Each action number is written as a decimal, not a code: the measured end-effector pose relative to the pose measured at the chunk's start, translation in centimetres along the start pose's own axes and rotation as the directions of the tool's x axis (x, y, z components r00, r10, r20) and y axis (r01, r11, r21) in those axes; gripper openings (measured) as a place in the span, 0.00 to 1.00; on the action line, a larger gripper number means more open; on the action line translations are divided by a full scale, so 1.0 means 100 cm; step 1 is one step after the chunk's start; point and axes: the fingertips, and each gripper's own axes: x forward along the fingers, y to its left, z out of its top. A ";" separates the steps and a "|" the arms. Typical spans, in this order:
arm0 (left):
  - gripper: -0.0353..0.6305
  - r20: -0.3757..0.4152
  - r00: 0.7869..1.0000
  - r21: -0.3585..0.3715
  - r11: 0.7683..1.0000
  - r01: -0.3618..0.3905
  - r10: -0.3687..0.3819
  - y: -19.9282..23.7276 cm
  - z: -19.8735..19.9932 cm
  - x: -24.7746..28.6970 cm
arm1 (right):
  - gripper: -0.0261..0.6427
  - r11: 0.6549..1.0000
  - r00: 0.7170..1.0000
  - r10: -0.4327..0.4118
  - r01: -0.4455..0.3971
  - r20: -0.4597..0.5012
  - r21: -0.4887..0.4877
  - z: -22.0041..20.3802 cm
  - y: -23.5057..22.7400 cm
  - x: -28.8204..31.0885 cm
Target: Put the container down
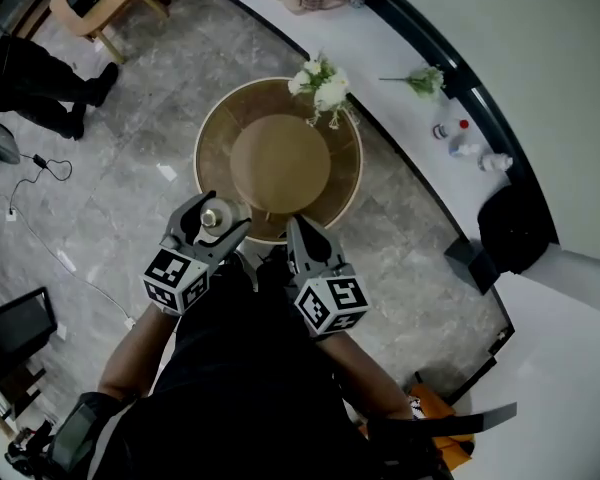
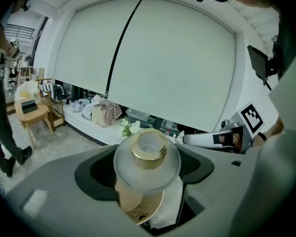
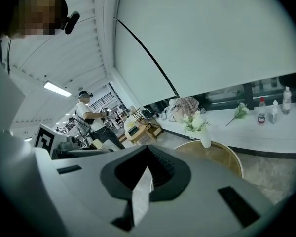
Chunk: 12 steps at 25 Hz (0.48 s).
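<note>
My left gripper [image 1: 218, 218] is clamped on the container [image 2: 147, 168], a frosted glass jar with a gold cap [image 2: 149, 150], with a jaw on each side of its round body. In the head view the jar sits over the near-left rim of the round wooden table [image 1: 212, 133]. I can't tell whether its base touches the wood. My right gripper [image 1: 302, 234] is just beside it at the table's near edge, its jaws pressed together with only a thin slit between them and nothing in them. A raised round disc [image 1: 280, 163] sits at the table's centre, and a white vase of white flowers [image 1: 322, 86] stands at the far rim. Beyond it is a white ledge [image 1: 400, 53] with small bottles [image 1: 460, 138]. A person in dark trousers [image 1: 40, 88] stands top left.
</note>
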 end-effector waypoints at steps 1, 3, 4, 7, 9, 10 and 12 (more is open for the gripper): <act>0.57 -0.002 1.000 -0.001 1.000 -0.005 0.005 0.003 0.001 0.002 | 0.05 1.000 1.000 -0.001 0.001 -0.004 -0.003 0.000 -0.002 0.002; 0.57 -0.009 1.000 -0.004 1.000 -0.006 0.006 0.010 0.000 0.009 | 0.05 1.000 1.000 -0.009 0.009 -0.008 -0.017 -0.001 -0.007 0.008; 0.57 -0.016 1.000 -0.003 1.000 -0.005 0.005 0.015 -0.002 0.013 | 0.05 1.000 1.000 -0.016 0.016 -0.010 -0.023 -0.002 -0.010 0.012; 0.57 -0.039 0.999 0.029 1.000 -0.007 0.008 0.031 -0.012 0.030 | 0.05 0.999 0.999 -0.047 0.047 -0.027 -0.019 -0.012 -0.025 0.023; 0.57 -0.058 0.998 0.057 0.998 -0.008 0.012 0.044 -0.022 0.044 | 0.05 0.997 0.996 -0.078 0.077 -0.036 -0.010 -0.020 -0.039 0.029; 0.57 -0.067 0.998 0.067 0.998 -0.008 0.012 0.051 -0.028 0.052 | 0.05 0.995 0.995 -0.096 0.096 -0.037 -0.004 -0.025 -0.046 0.032; 0.57 -0.088 0.996 0.082 0.997 -0.005 0.012 0.065 -0.041 0.065 | 0.05 0.991 0.990 -0.131 0.131 -0.043 0.010 -0.035 -0.057 0.037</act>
